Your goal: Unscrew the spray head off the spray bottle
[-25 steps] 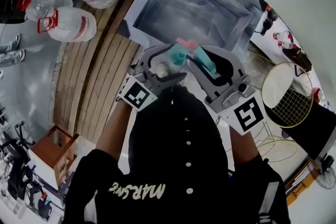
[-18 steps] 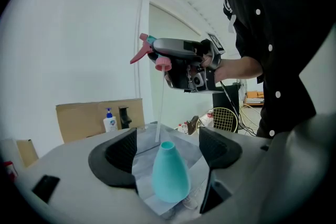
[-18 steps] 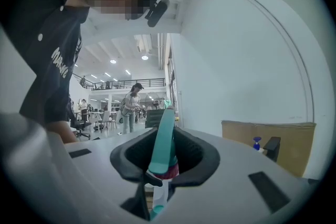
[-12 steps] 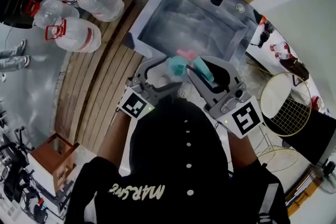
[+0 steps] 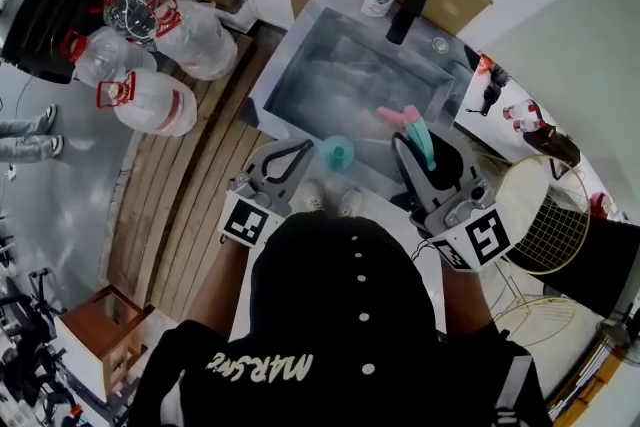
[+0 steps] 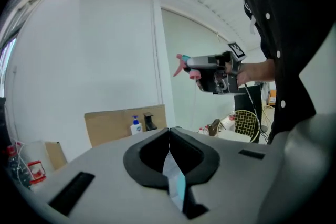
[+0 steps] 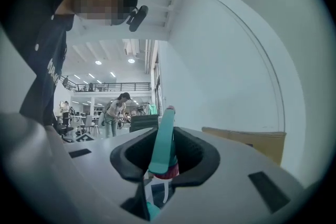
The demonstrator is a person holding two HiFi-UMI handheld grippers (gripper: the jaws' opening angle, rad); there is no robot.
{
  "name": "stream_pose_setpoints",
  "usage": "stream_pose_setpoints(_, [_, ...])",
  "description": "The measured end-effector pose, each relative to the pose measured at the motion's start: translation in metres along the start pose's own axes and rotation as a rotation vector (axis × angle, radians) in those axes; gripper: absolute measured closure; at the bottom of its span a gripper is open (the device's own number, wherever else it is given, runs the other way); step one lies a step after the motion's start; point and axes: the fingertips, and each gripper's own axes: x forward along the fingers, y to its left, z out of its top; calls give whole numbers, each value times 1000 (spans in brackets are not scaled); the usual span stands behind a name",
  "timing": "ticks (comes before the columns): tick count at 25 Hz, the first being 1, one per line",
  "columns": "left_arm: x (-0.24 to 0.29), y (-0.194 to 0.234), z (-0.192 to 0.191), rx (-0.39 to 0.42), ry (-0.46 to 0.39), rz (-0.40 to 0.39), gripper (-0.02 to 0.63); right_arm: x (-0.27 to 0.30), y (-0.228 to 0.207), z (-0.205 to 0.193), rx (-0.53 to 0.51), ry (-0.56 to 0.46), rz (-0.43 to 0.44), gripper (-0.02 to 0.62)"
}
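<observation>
Head view: the right gripper (image 5: 425, 151) is clenching the teal spray head (image 5: 420, 137), its pink trigger poking left above the sink (image 5: 340, 65). The teal spray bottle (image 5: 338, 152) is sitting apart to the left, right at the tip of the left gripper (image 5: 306, 146) — held or not, I cannot tell.

Left gripper view: its jaws have just been closing and are meeting tip to tip, with a clear-teal sliver showing low in the slit.

Right gripper view: both pads are pressing the spray head's teal body.

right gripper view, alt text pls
The right gripper is clamped on a teal spray head that sticks up between its jaws. Behind: a white wall, and a person in dark clothes at left.
</observation>
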Motion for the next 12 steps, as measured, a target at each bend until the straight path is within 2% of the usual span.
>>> stream_pose_setpoints(5, [-13, 13, 21, -35, -34, 76, 578, -33, -25, -8, -7, 26, -125, 492])
stream_pose_setpoints(8, [-22, 22, 32, -99, -66, 138, 578, -56, -39, -18, -18, 46, -201, 492])
stream_pose_setpoints(12, [-37, 39, 37, -172, -54, 238, 579, -77, -50, -32, -50, 77, -281, 492])
